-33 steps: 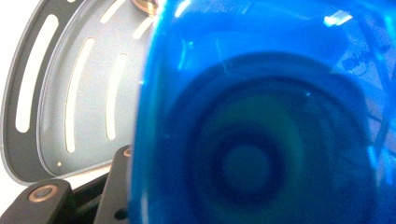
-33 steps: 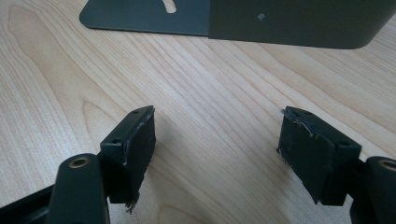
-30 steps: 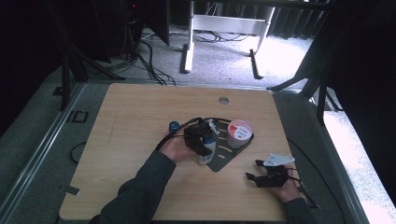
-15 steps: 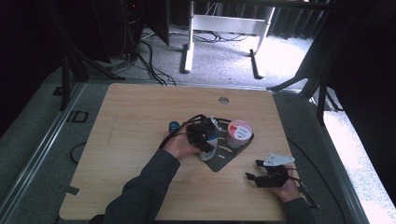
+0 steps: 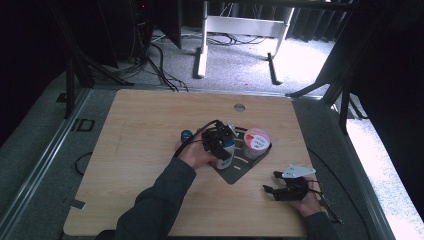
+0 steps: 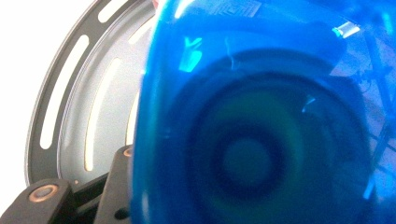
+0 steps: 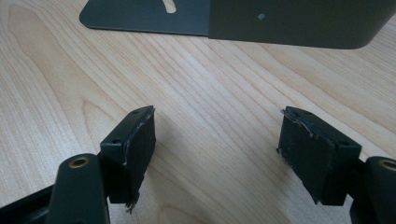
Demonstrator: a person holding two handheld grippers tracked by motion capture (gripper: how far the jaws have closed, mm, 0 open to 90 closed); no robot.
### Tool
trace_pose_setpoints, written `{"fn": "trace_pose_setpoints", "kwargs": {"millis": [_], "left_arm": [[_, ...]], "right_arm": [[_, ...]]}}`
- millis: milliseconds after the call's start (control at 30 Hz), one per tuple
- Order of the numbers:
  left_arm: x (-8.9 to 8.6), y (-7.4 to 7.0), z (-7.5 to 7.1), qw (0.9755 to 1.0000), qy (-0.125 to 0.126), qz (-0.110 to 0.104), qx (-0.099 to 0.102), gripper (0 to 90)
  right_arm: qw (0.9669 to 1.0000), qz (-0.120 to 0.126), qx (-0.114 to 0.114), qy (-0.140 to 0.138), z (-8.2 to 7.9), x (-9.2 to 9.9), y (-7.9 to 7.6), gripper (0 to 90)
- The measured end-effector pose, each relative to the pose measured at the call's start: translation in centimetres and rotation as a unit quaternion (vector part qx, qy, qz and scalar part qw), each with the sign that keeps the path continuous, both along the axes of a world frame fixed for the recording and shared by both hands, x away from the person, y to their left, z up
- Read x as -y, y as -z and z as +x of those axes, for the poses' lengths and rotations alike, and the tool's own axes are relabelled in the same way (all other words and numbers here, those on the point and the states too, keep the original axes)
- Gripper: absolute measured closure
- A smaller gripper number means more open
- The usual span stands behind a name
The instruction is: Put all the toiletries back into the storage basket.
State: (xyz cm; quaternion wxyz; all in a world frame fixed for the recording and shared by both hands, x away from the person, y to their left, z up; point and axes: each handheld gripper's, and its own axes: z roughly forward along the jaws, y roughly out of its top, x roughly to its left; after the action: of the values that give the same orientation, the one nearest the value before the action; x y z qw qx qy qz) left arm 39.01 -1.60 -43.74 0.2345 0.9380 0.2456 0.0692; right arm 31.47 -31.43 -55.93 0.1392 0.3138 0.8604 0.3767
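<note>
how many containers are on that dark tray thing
2. A red-and-white lidded tub stands at the far right of the dark tray; a blue bottle sits left of it in the left gripper. More could be hidden behind that hand.

Table (image 5: 145, 145): pale wood-grain top with rounded corners and a small round grommet (image 5: 239, 107) near its far edge.
Floor (image 5: 245, 70): grey carpet, with black cables (image 5: 160, 62) trailing across it.
Furniture: a white metal stand (image 5: 240, 30) beyond the table; black frame legs (image 5: 345, 95) at right.
Light: bright patch at far right; surroundings dark.
</note>
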Motion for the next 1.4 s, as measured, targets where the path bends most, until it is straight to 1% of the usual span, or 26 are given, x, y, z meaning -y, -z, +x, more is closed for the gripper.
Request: {"fn": "trace_pose_setpoints", "kwargs": {"millis": [667, 800, 900, 1100, 1200, 1400], "left_arm": [[0.7, -0.2, 0.9, 0.9998, -0.015, -0.012, 0.007, 55.1], [0.7, 0.0, 1.4, 0.9996, -0.022, -0.016, 0.004, 55.1], [0.6, 0.1, 1.7, 0.9995, -0.027, -0.015, 0.004, 55.1], [0.6, 0.2, 2.2, 0.9989, -0.038, -0.025, 0.007, 55.1], [0.7, 0.3, 2.5, 0.9986, -0.045, -0.025, 0.010, 55.1], [1.2, 0.3, 2.9, 0.9985, -0.048, -0.023, 0.013, 55.0]], "right_arm": [[1.0000, 0.000, 0.000, -0.001, 0.0, 0.0, 0.0, 26.9], [1.0000, 0.000, 0.000, -0.001, 0.0, 0.0, 0.0, 26.9], [1.0000, 0.000, -0.001, -0.002, 0.0, 0.0, 0.0, 26.9], [1.0000, 0.000, -0.001, -0.002, 0.0, 0.0, 0.0, 26.9], [1.0000, 0.000, -0.001, -0.001, 0.0, 0.0, 0.0, 26.9], [1.0000, 0.000, -0.001, -0.002, 0.0, 0.0, 0.0, 26.9]]}}
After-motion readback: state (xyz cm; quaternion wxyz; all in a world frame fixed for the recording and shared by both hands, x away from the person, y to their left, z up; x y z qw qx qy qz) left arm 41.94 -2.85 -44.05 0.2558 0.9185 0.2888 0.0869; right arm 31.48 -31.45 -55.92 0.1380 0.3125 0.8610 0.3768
